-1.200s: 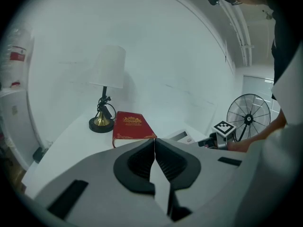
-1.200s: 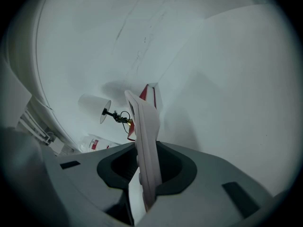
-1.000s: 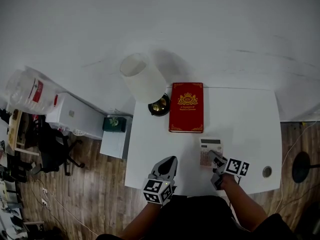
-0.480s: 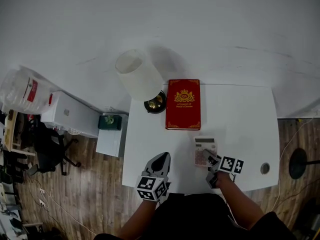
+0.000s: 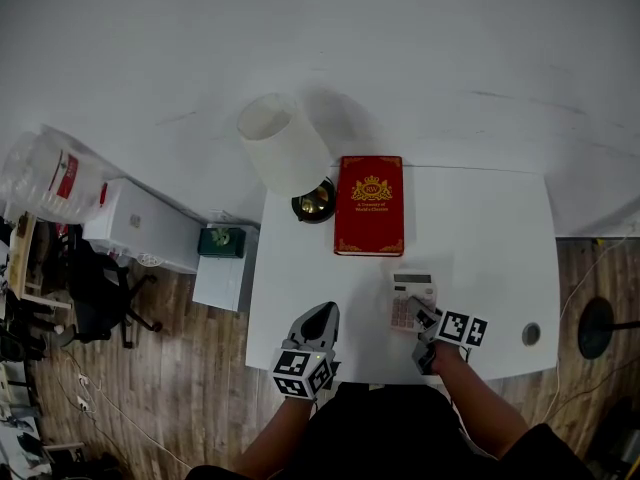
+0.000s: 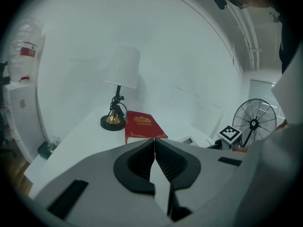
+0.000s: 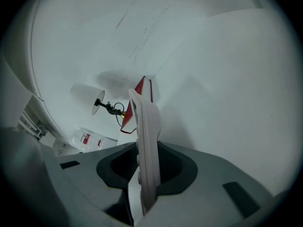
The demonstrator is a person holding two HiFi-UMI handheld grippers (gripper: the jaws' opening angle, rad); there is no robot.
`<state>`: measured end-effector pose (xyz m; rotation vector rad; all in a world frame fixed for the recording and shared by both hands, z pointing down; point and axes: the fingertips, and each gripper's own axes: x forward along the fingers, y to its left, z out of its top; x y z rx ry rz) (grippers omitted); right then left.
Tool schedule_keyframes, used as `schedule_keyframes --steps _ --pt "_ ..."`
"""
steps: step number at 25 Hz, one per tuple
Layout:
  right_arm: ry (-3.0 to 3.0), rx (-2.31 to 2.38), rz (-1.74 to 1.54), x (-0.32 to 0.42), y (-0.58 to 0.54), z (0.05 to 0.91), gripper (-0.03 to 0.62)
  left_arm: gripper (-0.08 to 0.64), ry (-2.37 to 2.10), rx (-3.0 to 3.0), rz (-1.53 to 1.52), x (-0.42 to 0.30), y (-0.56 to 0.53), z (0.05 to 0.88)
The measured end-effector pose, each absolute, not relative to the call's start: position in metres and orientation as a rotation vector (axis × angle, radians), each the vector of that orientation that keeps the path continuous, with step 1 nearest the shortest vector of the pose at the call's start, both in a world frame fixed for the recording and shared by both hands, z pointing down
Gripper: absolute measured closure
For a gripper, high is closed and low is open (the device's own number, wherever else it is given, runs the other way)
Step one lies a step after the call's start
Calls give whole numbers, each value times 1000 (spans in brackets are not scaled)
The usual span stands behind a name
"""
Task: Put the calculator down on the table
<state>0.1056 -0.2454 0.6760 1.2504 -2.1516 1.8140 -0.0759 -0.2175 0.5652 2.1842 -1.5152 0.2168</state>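
Note:
A white calculator (image 5: 412,301) lies on the white table (image 5: 480,238) near its front edge, just below the red book (image 5: 369,206). My right gripper (image 5: 426,318) holds the calculator's near end. In the right gripper view the calculator (image 7: 147,136) stands edge-on between the jaws, which are opening slightly while the pads still touch it. My left gripper (image 5: 322,318) hovers at the table's front left, shut and holding nothing; its jaws (image 6: 154,148) meet in the left gripper view.
A lamp with a white shade (image 5: 285,148) and brass base (image 5: 314,201) stands left of the book. A cable hole (image 5: 531,334) sits at the table's front right. Beside the table are a fan (image 5: 600,328), a white cabinet (image 5: 145,230) and a chair (image 5: 100,293).
Only the head view has shifted a little. Both grippers and the calculator keep their places on the table.

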Motion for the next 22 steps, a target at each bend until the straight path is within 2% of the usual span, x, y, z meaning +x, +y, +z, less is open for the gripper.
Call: schedule_keyframes --steps 11,17,22 --pt "-2105 1329 1491 125 -240 680 431 538 -1498 2210 220 -70 -213 563" --pt "-2086 1349 1259 139 -243 678 370 538 -1471 2224 224 -60 -212 565" --pt "-2069 1346 1240 147 -240 680 347 538 -1441 2243 228 -52 -213 566"
